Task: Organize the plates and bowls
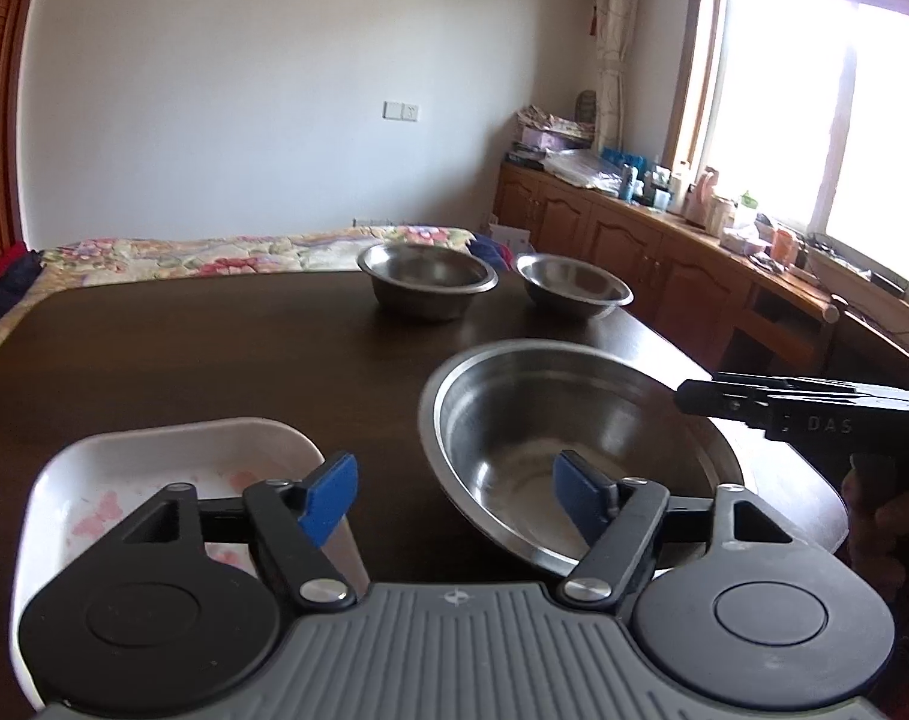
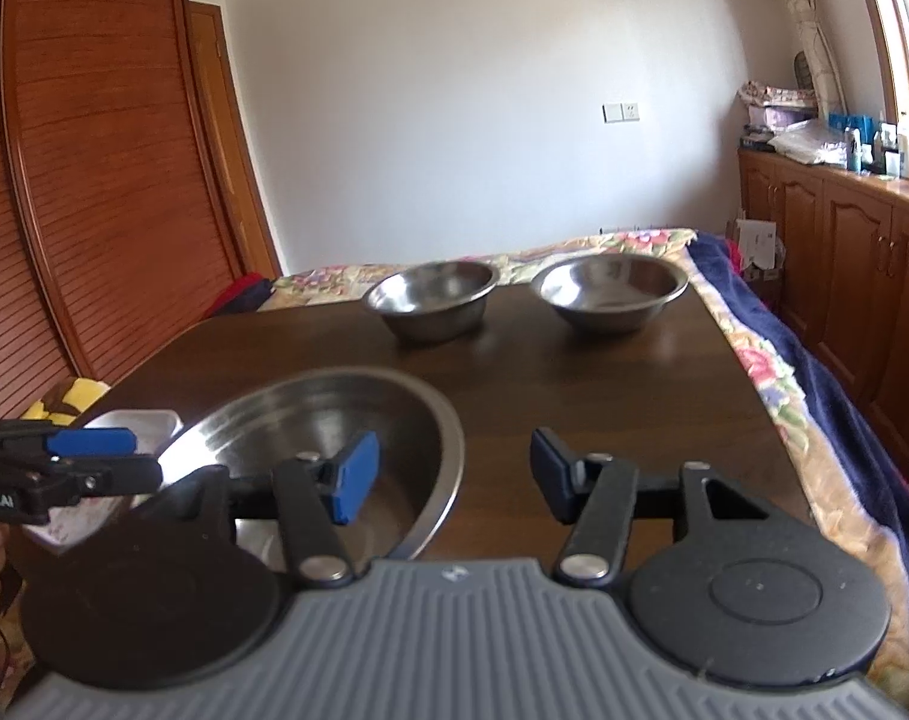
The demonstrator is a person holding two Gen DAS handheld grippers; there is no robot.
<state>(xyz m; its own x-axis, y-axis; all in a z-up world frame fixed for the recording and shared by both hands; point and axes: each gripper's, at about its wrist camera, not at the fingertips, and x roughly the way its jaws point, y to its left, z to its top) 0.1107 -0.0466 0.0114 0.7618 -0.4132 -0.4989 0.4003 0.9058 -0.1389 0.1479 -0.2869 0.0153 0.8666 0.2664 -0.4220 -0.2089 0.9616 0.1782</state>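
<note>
A large steel bowl (image 1: pixel 574 420) (image 2: pixel 334 420) sits on the near part of the dark wooden table (image 1: pixel 214 348). My left gripper (image 1: pixel 454 498) is open and straddles the bowl's left rim, its right pad inside the bowl. My right gripper (image 2: pixel 451 474) is open too and straddles the right rim, with its left pad inside. Each gripper shows in the other's view: the right gripper (image 1: pixel 688 399), the left gripper (image 2: pixel 136 459). A white rectangular plate (image 1: pixel 154 468) (image 2: pixel 136 420) lies left of the bowl. Two smaller steel bowls (image 1: pixel 427 279) (image 1: pixel 574 288) stand side by side at the far edge.
A bed with a floral quilt (image 1: pixel 214 252) lies beyond and beside the table. Wooden cabinets (image 1: pixel 634 240) with clutter on top run under the window at right. A louvred wardrobe (image 2: pixel 94 180) stands at left. A person's hand (image 1: pixel 892 528) holds the right gripper.
</note>
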